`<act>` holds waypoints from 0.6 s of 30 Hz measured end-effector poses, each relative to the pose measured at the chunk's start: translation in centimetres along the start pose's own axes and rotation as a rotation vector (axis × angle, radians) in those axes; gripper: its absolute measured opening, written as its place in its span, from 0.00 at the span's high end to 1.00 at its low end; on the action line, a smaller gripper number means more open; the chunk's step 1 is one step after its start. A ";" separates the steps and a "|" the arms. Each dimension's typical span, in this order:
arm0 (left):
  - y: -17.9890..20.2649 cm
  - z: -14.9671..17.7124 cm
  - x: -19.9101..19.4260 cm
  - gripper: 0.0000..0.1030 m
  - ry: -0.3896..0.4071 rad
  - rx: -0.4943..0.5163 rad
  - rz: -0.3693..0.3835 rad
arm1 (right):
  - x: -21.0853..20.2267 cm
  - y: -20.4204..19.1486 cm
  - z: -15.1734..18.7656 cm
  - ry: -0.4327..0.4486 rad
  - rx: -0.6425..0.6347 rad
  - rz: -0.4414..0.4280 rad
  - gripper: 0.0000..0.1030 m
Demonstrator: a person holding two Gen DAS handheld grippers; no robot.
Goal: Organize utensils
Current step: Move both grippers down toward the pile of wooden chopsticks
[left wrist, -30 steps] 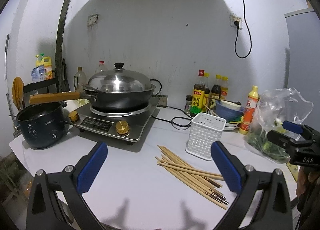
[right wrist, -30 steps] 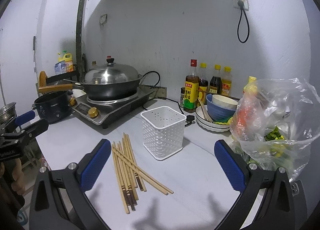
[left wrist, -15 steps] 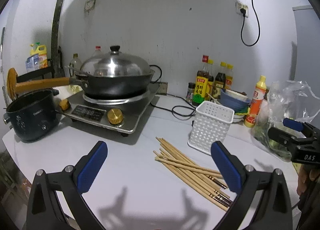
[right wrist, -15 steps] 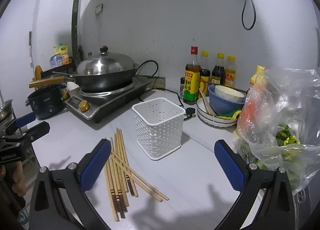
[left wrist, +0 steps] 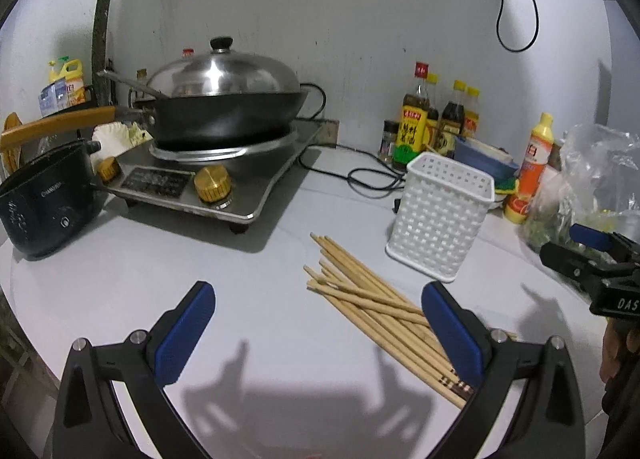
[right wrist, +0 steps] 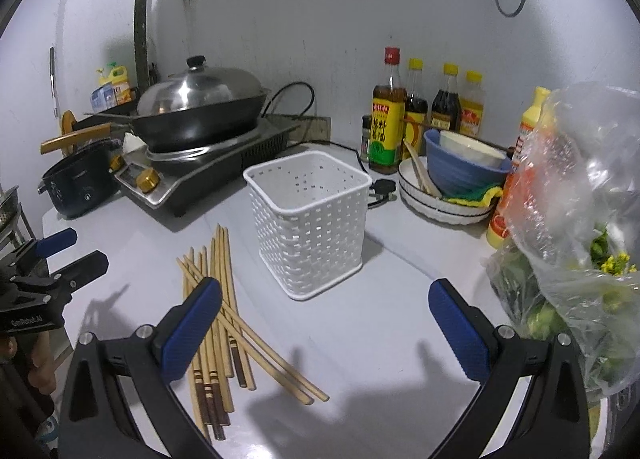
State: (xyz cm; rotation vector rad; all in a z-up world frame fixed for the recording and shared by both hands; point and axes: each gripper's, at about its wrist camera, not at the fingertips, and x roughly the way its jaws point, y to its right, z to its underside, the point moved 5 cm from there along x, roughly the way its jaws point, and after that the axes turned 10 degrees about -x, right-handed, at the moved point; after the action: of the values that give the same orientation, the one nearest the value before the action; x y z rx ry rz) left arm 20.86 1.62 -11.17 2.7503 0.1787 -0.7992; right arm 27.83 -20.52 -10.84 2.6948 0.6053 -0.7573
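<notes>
Both sets of jaws spread wide, holding nothing. My left gripper (left wrist: pixel 318 325) hovers over the white surface (left wrist: pixel 224 271), its right finger above the chopsticks (left wrist: pixel 372 301). My right gripper (right wrist: pixel 326 323) hangs in front of the empty white basket (right wrist: pixel 310 219); the chopsticks lie loose and crossed just left of the basket, not touching it. Wok (right wrist: pixel 200 115) sits on the cooker, back left.

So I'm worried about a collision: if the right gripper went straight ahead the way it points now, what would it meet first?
Probably the white basket: it stands upright dead ahead between the open fingers of the right gripper, with bare counter before it. The chopsticks lie left of that line.
</notes>
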 end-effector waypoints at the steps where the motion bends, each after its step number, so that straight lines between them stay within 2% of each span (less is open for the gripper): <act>1: 0.0 0.2 0.4 0.00 -0.009 0.000 -0.001 | 0.4 0.0 0.2 -0.009 -0.001 -0.002 0.00; 10: 0.5 1.7 3.5 0.00 -0.095 0.014 -0.031 | 3.6 0.6 1.8 -0.068 -0.006 -0.023 0.00; 14: 1.0 2.6 4.9 0.00 -0.148 0.032 -0.051 | 5.0 1.0 2.6 -0.097 -0.006 -0.045 0.00; 18: 1.6 4.1 6.6 0.00 -0.233 0.069 -0.083 | 5.9 0.9 3.2 -0.118 -0.029 -0.073 0.00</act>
State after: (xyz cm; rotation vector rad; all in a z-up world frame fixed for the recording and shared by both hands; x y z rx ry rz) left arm 24.65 -0.78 -17.70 2.6990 0.2228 -1.1600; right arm 31.48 -20.61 -16.61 2.5928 0.6830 -0.9117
